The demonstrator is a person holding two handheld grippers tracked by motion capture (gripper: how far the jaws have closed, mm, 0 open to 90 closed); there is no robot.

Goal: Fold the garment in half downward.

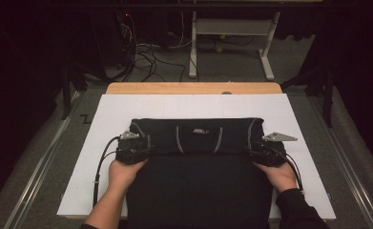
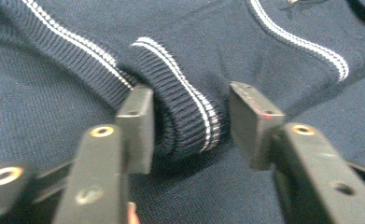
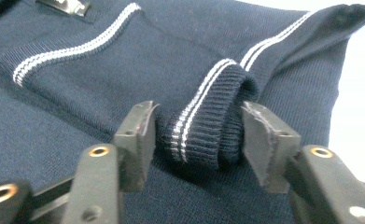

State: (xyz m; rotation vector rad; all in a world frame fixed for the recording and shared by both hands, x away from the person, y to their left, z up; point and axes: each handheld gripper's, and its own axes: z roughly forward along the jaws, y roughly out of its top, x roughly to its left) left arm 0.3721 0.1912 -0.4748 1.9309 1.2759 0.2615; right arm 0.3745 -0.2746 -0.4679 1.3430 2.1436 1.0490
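Dark navy sweater (image 1: 193, 157) flat on white sheet (image 1: 103, 124) over table (image 1: 193, 88), top part folded down into a band across the middle, white stripes showing.

Left gripper (image 1: 135, 148) at left end of that fold, held in left hand (image 1: 122, 174). In left gripper view: jaws part-way apart, straddling ribbed cuff (image 2: 185, 112) with white double stripe. Left pad pressed against the cuff's side, rib fabric bulging at it. Right pad just beside the cuff, thin gap visible, can't tell if touching. Not a firm clamp on that side. Cuff rolled into a thick hump between the pads, lying on the sweater body.

Right gripper (image 1: 265, 152) at right end of the fold, in right hand (image 1: 282, 176), dark sleeve on the forearm. In right gripper view: jaws part-way apart around the other ribbed cuff (image 3: 203, 126), also white-striped and rolled. Both pads against the cuff's sides, left one flush, right one meeting the rolled edge near its top. Reads as clamped on the cuff. White sheet visible past the sweater's edge at far right of that view.

Both grippers low, at fabric level, pointing inward toward the sweater's middle. Cables trailing back along both forearms. Grey plate atop each gripper.
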